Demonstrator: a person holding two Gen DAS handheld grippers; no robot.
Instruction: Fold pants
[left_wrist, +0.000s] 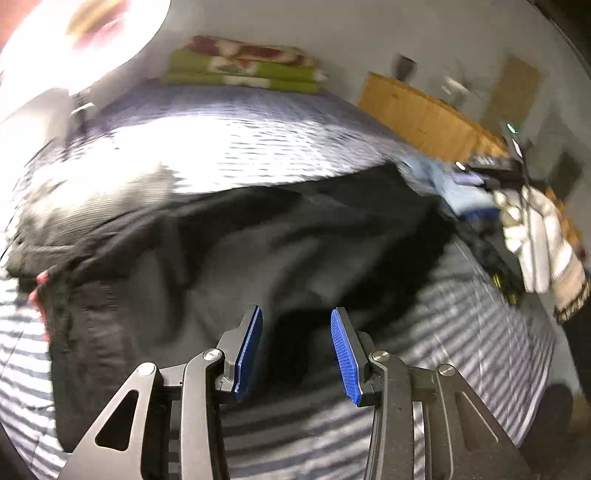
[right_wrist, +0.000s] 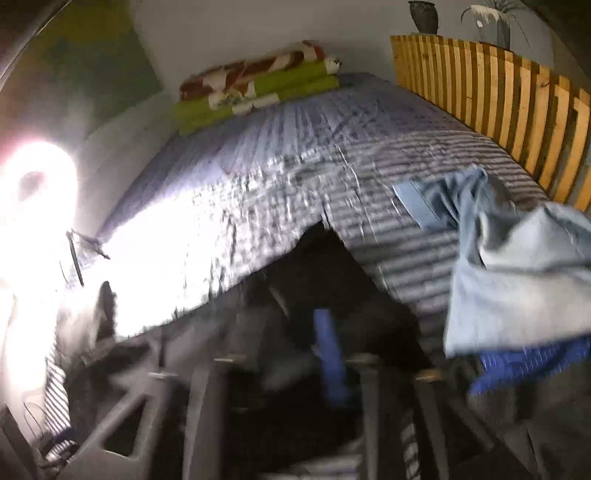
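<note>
- Viewing the black fabric pants (left_wrist: 221, 258), we find them rumpled on the striped blue-white bedsheet (left_wrist: 461, 350), folding unfinished.
- Our left gripper (left_wrist: 296, 354) stands apart, empty.
- We cannot tell the blurred right gripper (right_wrist: 295, 354).

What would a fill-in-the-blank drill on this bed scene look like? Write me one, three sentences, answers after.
1. The pants spread on the striped bed sheet are ____ in colour.
2. The left gripper has ____ between its blue pads.
3. The folded blanket at the far end of the bed is green, white and ____.

Missing words: black; nothing; red
</note>
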